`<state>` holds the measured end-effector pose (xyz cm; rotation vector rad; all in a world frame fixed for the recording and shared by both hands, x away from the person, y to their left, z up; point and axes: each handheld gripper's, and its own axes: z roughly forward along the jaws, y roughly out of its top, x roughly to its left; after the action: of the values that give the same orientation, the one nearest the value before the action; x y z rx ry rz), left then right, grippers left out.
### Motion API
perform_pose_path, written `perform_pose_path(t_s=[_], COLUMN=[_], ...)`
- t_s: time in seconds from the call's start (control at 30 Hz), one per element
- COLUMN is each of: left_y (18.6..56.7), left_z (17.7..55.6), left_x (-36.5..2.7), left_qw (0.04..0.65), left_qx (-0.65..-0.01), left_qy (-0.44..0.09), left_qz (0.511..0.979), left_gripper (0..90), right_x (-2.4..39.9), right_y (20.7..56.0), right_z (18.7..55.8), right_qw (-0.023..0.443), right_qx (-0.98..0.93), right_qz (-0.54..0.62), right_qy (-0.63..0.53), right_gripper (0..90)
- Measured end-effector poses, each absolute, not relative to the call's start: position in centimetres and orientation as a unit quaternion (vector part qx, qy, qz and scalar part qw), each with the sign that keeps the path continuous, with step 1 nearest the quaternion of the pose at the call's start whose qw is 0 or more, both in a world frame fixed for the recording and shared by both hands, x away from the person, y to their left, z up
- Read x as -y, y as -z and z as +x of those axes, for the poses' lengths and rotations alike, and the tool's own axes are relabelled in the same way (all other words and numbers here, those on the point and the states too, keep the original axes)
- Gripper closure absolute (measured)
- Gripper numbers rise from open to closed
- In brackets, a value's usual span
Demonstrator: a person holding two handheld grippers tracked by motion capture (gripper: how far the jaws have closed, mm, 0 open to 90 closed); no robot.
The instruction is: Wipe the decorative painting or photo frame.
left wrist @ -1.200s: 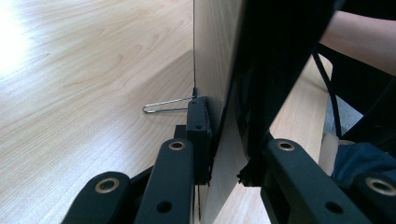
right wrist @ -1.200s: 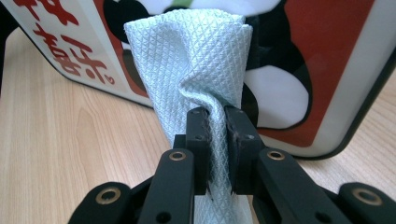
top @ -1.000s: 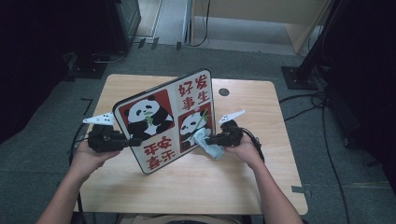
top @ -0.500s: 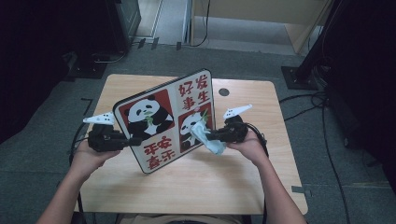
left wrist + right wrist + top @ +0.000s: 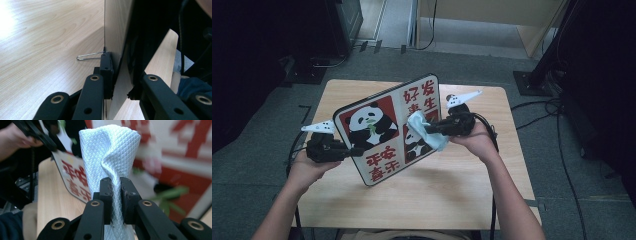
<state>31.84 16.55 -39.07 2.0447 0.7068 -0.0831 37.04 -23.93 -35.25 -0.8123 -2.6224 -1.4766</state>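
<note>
Fingers (image 5: 107,195) of the right gripper (image 5: 115,195) pinch a white waffle-textured cloth (image 5: 108,155) tight and press it against the printed face of the panda sign board (image 5: 387,127). Across from it, the left gripper (image 5: 354,150) clamps the board's left edge, holding it tilted on its lower edge on the wooden worktop (image 5: 452,195).

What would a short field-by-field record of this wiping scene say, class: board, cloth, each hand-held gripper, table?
board: panda sign board, tilted up on its lower edge
cloth: pale blue cloth, against the board's face
left hand-held gripper: clamped on the board's left edge
right hand-held gripper: shut on the cloth
table: wooden table, with a wire clip by the board
</note>
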Motion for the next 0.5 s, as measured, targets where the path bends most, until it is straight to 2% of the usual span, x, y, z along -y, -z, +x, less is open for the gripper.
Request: perform_pose_path(t_s=[0.33,0.5], left_y=[39.1,39.0], left_z=[31.9,31.7], left_x=[-16.5,-16.5], left_qw=[0.470,0.467], left_qx=[-0.287,-0.286], left_qy=[0.032,0.027], left_qz=[0.834,0.836], left_gripper=[78.7,78.6], right_x=[21.6,20.8], right_y=[28.6,27.1], right_z=[38.4,38.9], right_qw=[-0.018,-0.025], right_qx=[0.846,0.845], right_qz=[-0.228,-0.230], right_qy=[0.482,0.483], right_gripper=[81.9,81.9])
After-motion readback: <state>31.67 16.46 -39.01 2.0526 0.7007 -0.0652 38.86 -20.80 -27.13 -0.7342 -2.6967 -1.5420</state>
